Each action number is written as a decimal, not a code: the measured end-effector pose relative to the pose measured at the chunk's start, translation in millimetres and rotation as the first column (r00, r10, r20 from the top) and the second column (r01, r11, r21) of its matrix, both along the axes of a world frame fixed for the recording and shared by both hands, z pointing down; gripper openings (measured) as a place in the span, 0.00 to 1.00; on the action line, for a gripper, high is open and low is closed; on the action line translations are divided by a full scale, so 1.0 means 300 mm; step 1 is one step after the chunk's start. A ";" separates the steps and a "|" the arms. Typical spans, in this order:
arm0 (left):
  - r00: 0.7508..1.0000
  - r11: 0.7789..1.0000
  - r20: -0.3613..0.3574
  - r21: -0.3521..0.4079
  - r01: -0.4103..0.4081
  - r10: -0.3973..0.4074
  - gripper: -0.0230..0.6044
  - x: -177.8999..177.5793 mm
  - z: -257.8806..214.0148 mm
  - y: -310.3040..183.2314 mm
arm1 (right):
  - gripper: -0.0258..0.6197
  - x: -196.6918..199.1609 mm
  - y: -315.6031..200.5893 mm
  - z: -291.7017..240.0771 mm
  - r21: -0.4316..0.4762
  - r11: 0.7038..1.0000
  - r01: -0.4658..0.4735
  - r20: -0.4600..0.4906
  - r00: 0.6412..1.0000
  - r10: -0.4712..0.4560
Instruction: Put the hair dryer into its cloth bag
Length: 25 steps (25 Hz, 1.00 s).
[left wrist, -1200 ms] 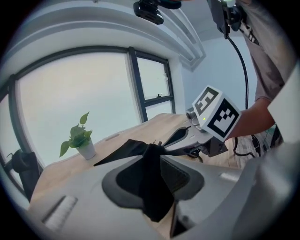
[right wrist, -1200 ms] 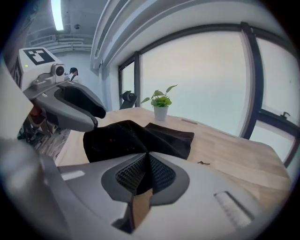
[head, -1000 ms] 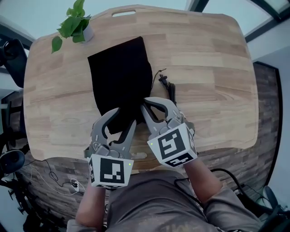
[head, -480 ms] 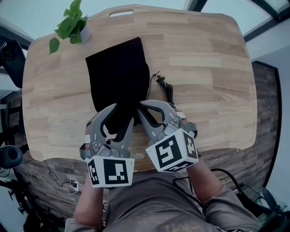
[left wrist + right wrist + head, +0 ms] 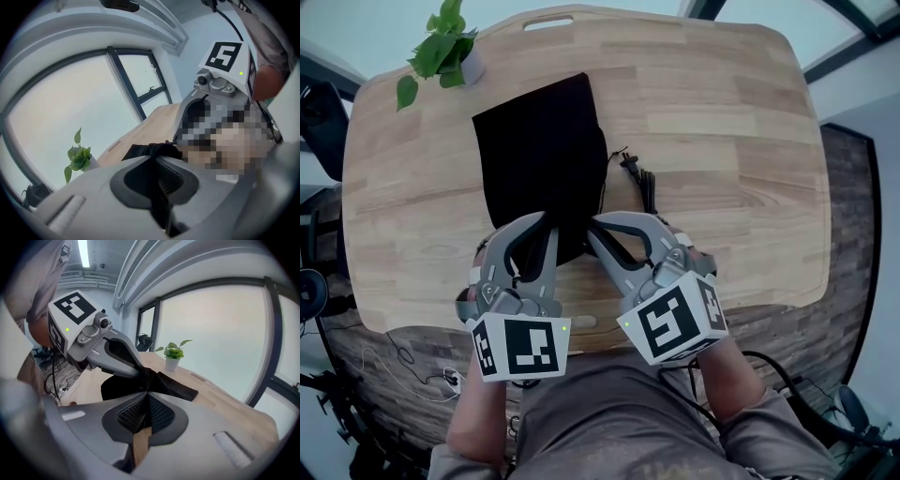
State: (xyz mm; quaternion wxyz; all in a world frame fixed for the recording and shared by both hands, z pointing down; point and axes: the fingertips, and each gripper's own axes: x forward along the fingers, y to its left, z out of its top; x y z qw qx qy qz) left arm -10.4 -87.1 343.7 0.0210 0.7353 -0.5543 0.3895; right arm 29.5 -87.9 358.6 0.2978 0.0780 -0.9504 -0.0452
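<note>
The left tool (image 5: 551, 225) and the right tool (image 5: 596, 225) are both closed on the near mouth edge of the black cloth bag (image 5: 539, 150), pinching the fabric side by side. The hair dryer's body does not show. Only its cord (image 5: 630, 167) lies just right of the bag, so the dryer is probably inside. Hold both pinches firm and lift the mouth evenly. The bench (image 5: 722, 112) has its near edge close under the tools, with more room to the right.
</note>
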 end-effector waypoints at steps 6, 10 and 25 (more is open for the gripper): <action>1.000 1.000 -0.009 0.001 0.009 -0.009 0.07 0.005 -0.001 0.004 | 0.19 0.041 -0.065 -0.005 -0.075 0.992 -0.097 0.065 0.993 0.102; 1.000 1.000 -0.004 -0.008 0.008 -0.008 0.07 -0.001 -0.004 0.001 | 0.45 0.179 -0.229 0.188 -0.235 0.900 -0.367 -0.056 0.930 0.364; 0.997 0.999 -0.080 -0.048 -0.007 0.003 0.07 0.022 -0.001 -0.009 | 0.21 0.171 -0.255 0.260 -0.345 0.842 -0.415 0.091 0.878 0.470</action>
